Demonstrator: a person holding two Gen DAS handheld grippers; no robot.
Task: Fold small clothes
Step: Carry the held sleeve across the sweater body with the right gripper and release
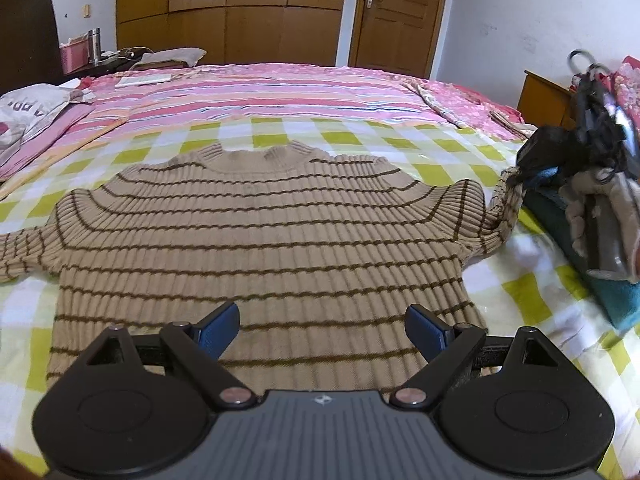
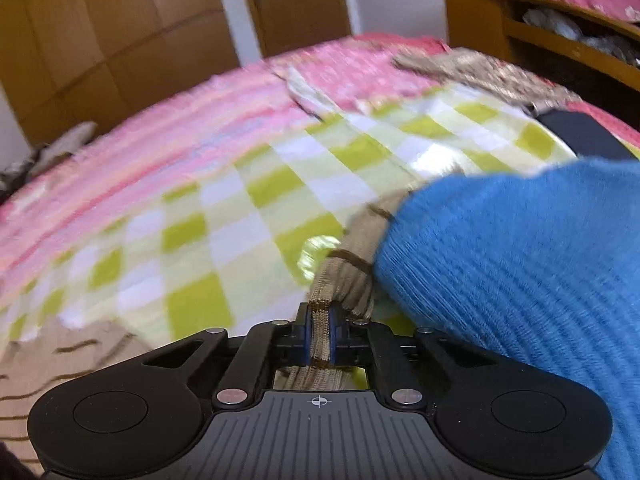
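Note:
A tan sweater with dark brown stripes (image 1: 260,240) lies flat, front up, on a green and white checked sheet (image 1: 360,136), collar away from me. My left gripper (image 1: 322,330) is open and empty, hovering over the sweater's hem. My right gripper (image 2: 320,336) is shut on the sweater's right sleeve (image 2: 352,264) near the cuff and holds it lifted. In the left wrist view the right gripper (image 1: 524,176) shows at the right edge with the sleeve (image 1: 504,208) rising to it. The right wrist view is motion-blurred.
A blue knit garment (image 2: 520,280) lies right beside the held sleeve; it also shows in the left wrist view (image 1: 616,296). A pink striped bedspread (image 1: 260,92) covers the far bed. A pillow (image 1: 32,112) lies far left. A wooden headboard (image 2: 520,28) stands right.

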